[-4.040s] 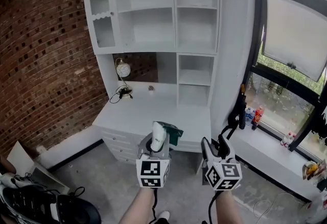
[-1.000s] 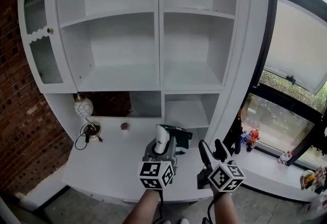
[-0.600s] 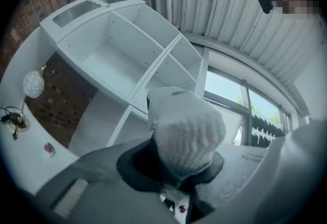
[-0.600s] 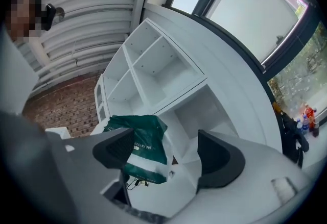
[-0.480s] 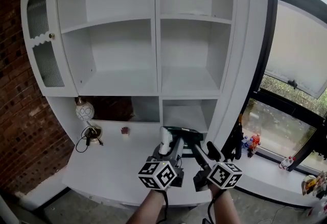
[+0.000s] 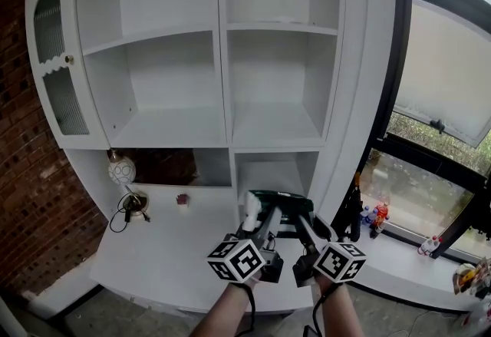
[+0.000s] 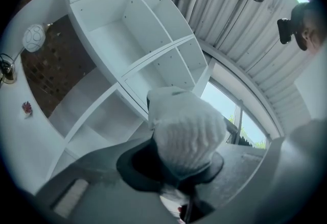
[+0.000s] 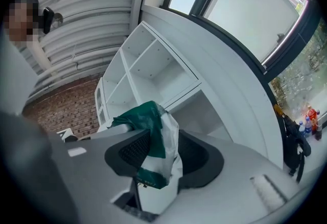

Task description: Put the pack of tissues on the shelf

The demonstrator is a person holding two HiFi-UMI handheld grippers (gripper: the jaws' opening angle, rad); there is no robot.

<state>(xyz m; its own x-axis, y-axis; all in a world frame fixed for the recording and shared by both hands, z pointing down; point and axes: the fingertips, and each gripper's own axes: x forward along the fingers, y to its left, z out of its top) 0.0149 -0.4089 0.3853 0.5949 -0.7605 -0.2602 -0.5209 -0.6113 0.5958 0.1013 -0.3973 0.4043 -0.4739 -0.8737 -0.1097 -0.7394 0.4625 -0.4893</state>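
White shelf unit (image 6: pixel 222 44) with open cubbies straight beyond the fingers (image 6: pixel 266 226), and a white desk (image 6: pixel 153 251) below them. Brick wall (image 6: pixel 23 197) to their left. Dark-framed window (image 6: pixel 453 82) to their right, daylight outside. Arched cabinet door (image 6: pixel 50 59) upper left, probably ribbed glass.
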